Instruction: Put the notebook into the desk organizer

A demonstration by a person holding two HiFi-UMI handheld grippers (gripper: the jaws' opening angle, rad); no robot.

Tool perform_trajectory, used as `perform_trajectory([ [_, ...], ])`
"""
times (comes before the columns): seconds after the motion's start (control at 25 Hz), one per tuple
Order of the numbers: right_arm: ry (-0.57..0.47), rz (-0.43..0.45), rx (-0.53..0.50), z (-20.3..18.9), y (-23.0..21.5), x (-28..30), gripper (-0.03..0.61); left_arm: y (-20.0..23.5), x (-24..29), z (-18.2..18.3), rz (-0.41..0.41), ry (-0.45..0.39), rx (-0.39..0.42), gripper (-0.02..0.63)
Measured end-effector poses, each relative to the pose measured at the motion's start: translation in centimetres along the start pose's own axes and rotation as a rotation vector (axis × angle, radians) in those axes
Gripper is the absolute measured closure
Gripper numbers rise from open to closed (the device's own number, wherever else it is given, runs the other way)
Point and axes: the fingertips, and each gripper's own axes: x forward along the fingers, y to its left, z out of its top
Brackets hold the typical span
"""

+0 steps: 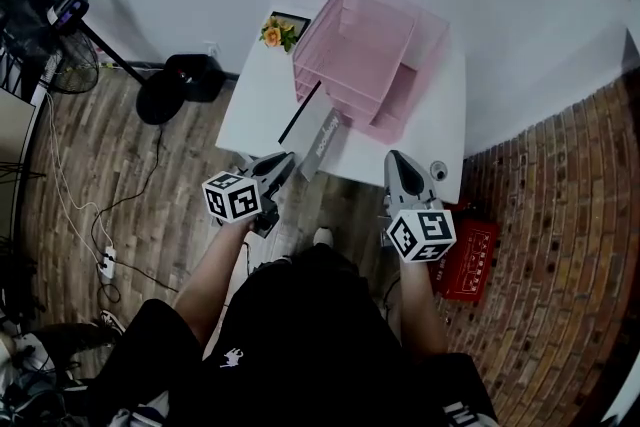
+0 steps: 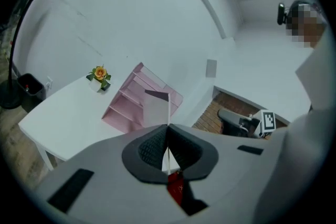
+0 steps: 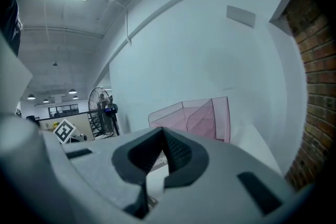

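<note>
Thin grey dark-edged notebook (image 1: pixel 318 133), held on edge, tilted, over the white table's (image 1: pixel 250 115) front, just before the pink tiered desk organizer (image 1: pixel 365 55) standing there.

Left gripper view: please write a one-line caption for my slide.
Left gripper, shut on the thin notebook, holds it before the pink desk organizer.

No legible words or numbers anywhere. Dark lettering along the grey cover of the notebook (image 1: pixel 322 130), too small to read. White print on the red box (image 1: pixel 466 260) lying on the floor beside the surface (image 1: pixel 258 105), blurred past reading. Black-and-white square code patterns, not letters, on the cube of the left gripper (image 1: pixel 285 161) and the cube of the right gripper (image 1: pixel 396 158). Small white emblem (image 1: pixel 232 356) on the person's dark clothing, with no lettering to make out.
</note>
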Motion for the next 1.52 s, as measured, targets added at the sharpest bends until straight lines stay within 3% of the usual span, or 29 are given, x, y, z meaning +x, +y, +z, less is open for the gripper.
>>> perform_trajectory([
  [0.4, 0.004, 0.021, 0.008, 0.1, -1.4, 1.2, 0.577, -1.2, 1.7, 3.5, -0.105, -0.082, -0.13, 0.604],
  [0.68, 0.006, 0.032, 0.005, 0.2, -1.8, 1.8, 0.577, -1.8, 1.8, 5.2, -0.199, -0.196, -0.238, 0.604],
  [0.88, 0.01, 0.043, -0.006, 0.3, -2.0, 2.2, 0.577, -2.2, 2.0, 6.5, -0.342, -0.323, -0.426, 0.604],
  [0.96, 0.013, 0.045, -0.011, 0.3, -2.2, 2.3, 0.577, -2.4, 2.1, 7.2, -0.379, -0.366, -0.463, 0.604],
  [1.24, 0.018, 0.06, -0.019, 0.4, -3.0, 2.9, 0.577, -0.8, 4.3, 5.2, -0.313, -0.301, -0.444, 0.604],
  [1.52, 0.045, 0.101, -0.027, -0.6, -3.0, 4.4, 0.577, 2.3, 6.1, 3.0, -0.088, -0.22, -0.345, 0.603],
])
